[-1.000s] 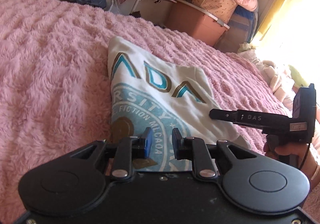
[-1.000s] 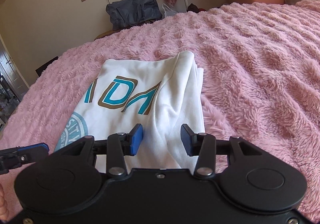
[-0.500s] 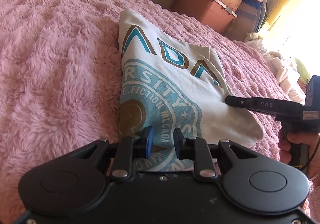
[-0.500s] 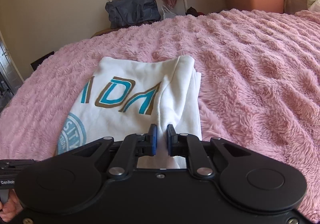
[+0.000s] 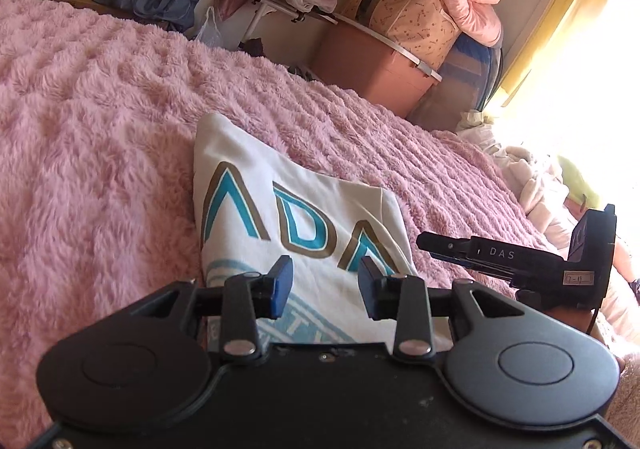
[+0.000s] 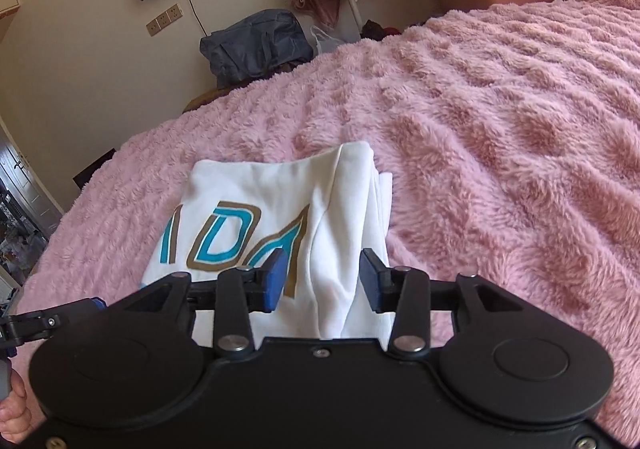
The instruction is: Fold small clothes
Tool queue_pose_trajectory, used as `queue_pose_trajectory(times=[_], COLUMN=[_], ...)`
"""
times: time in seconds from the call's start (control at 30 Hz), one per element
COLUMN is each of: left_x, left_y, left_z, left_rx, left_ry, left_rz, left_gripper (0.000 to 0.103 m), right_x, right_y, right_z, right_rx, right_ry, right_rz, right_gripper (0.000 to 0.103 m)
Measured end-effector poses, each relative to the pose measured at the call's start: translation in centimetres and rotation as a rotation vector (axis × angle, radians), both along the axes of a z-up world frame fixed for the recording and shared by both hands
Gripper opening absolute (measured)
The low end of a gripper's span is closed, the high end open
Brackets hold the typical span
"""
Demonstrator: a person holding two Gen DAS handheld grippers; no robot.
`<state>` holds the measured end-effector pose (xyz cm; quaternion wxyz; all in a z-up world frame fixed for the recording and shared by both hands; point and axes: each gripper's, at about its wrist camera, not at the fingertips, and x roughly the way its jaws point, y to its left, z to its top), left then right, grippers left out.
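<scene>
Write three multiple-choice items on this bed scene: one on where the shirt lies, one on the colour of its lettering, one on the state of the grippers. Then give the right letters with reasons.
1. Where does the white shirt lie?
A. on the pink fluffy blanket
B. on the brown storage bin
C. on the floor

2. What colours are the large letters on the shirt?
A. red with a black edge
B. teal with a brown edge
C. plain yellow

3. How do the left gripper and right gripper stand?
A. both clamped on the shirt
B. only the right clamped on it
C. both with pads apart, pinching nothing

Answers:
1 A: the blanket's pink pile surrounds the shirt on all sides.
2 B: the letters are teal, outlined in brown.
3 C: both sets of jaws are opening, and shirt fabric shows in the gaps between the pads, which do not press on it.
</scene>
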<state>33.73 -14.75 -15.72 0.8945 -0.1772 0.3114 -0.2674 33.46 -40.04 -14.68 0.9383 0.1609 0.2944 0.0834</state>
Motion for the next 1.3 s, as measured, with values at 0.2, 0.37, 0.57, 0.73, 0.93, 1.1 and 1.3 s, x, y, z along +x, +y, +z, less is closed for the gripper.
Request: queue_pose_trajectory(times=[0.2,0.37,0.57,0.73,0.93,1.1,1.3], left_x=[4.3,6.0,6.3,6.4,6.7,6.6,2.3], left_y=[-1.0,-0.6,-0.8,-1.2,-1.4,-1.0,1.2], left_z=[-1.4,-2.9,-3.4,-3.7,-3.9,-3.4,-1.4], left_rx=[0.024,0.015,0.026,0.039,0.045,0.016,-0.073], left_ry=[0.029,0.096,0.122,0.120,0.127,0.138,0.124], left_rz=[0.020,0.030,0.031,0.036,0.035,0.043,0.008], left_gripper=[0.036,0.036,0.038,0.039,0.040,0.040,0.041], right_x=[5.6,9.0,9.5,10.4,10.8,9.6,2.7], right_y=[-0.3,-0.6,-1.0,-0.7,-1.6,-1.5,-0.5], right_z=[0.3,-1.0,-0.6,-0.4,-2.4,-1.0,2.5], right_rx=[-0.051,-0.025,-0.030,-0.101,-0.038,-0.041,-0.076], right_ry=[-0.039,0.020,0.010,0.015,0.045,0.022,-0.062], right_rz=[-0.062,-0.054,-0.050,-0.025,-0.070,-0.069,0.102], right_gripper=[0.043,0.030,0.004,0.004,0.005,0.022,0.026])
